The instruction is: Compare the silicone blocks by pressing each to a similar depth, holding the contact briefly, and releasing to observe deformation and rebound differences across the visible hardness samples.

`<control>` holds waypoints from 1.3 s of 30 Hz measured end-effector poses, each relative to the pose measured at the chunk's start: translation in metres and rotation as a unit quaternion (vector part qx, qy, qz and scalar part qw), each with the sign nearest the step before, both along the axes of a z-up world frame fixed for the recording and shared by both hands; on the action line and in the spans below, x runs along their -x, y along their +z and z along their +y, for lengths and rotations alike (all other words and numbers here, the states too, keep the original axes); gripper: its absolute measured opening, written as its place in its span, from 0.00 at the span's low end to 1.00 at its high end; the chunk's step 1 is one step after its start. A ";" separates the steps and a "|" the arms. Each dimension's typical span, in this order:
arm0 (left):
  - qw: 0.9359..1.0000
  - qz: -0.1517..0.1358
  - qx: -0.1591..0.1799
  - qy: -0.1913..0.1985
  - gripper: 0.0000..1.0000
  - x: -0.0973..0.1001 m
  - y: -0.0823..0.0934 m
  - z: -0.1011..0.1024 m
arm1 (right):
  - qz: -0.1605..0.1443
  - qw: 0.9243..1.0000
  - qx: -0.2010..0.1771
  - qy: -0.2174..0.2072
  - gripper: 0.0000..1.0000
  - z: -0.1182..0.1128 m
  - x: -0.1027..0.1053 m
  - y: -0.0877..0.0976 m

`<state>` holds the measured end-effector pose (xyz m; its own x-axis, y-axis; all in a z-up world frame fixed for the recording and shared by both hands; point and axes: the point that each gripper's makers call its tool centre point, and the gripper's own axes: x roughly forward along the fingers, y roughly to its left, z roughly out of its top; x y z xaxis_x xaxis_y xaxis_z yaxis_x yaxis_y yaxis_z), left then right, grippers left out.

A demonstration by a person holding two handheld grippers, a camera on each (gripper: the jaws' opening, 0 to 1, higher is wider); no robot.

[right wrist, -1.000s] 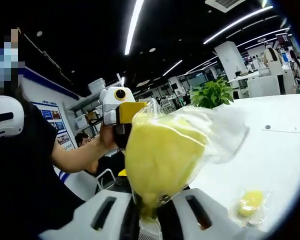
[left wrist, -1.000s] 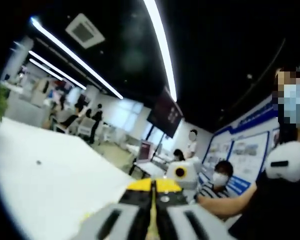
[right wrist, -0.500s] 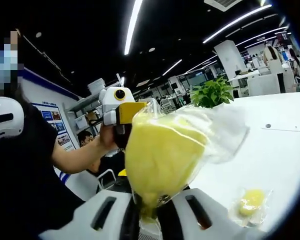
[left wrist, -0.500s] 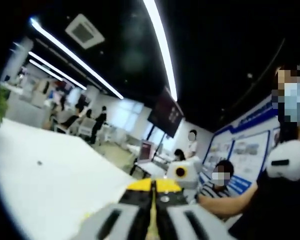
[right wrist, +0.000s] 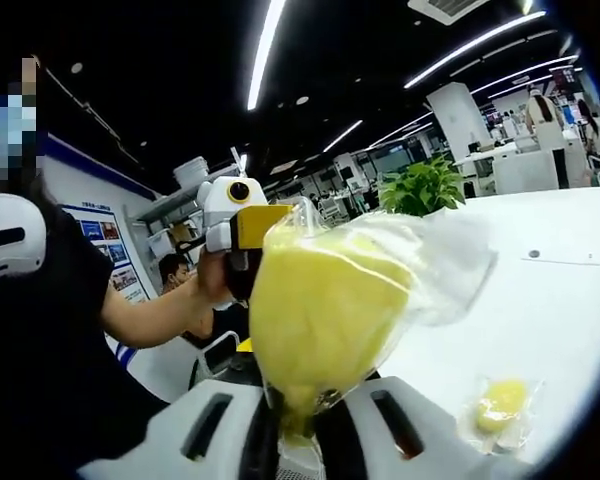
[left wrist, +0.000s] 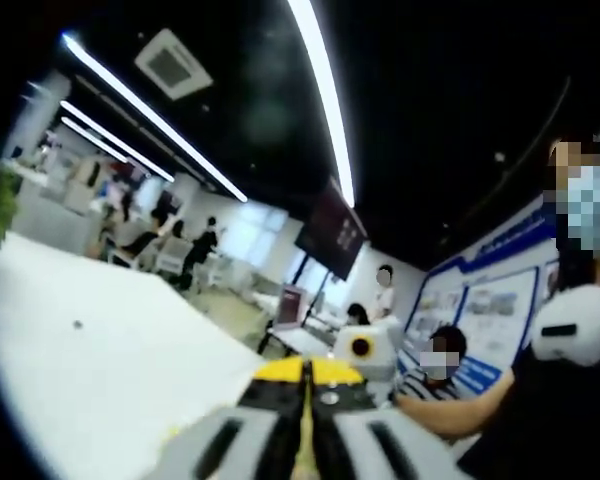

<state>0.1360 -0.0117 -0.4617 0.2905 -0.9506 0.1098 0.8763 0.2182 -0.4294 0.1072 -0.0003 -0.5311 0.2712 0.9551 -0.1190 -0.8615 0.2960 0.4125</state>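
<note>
Right tongs (right wrist: 298, 425): clamped on bagged yellow block (right wrist: 325, 320) | Left tongs (left wrist: 305, 440): clenched, jaws together | Second bagged block (right wrist: 502, 405): on bench (right wrist: 560, 300)

Large yellow silicone block (right wrist: 325, 320): matt, smooth, sealed in a clear glossy crinkled plastic bag (right wrist: 440, 265). Small yellow silicone block (right wrist: 502, 403) sits in a similar clear film pouch. White desk (right wrist: 540, 300): smooth, slight sheen. Right tongs (right wrist: 298, 425) look like light grey matt moulded plastic.

Large bagged yellow block (right wrist: 325, 310) stands pinched upright; small bagged one (right wrist: 501, 403) lies on the table.
</note>
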 end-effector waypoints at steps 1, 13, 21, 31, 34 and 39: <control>1.000 0.000 0.001 0.000 0.00 0.000 0.000 0.000 | 0.001 1.000 -0.001 0.001 0.02 0.000 0.000 0.000; 1.000 -0.005 0.001 0.004 0.00 0.002 0.000 0.002 | 0.004 1.000 -0.004 0.007 0.02 0.002 0.002 0.001; 1.000 -0.002 -0.002 0.006 0.00 0.001 -0.001 0.001 | -0.010 1.000 -0.006 0.013 0.04 0.002 0.003 0.000; 0.999 -0.022 -0.001 0.028 0.00 0.000 0.000 0.001 | -0.041 0.999 -0.021 -0.002 0.09 0.003 -0.002 -0.002; 0.999 -0.027 0.001 0.037 0.00 -0.001 0.001 0.002 | -0.054 0.998 -0.016 -0.019 0.11 0.002 -0.010 -0.005; 0.999 -0.026 0.008 0.043 0.00 -0.002 0.002 0.002 | -0.063 0.998 -0.010 -0.027 0.18 0.004 -0.012 -0.010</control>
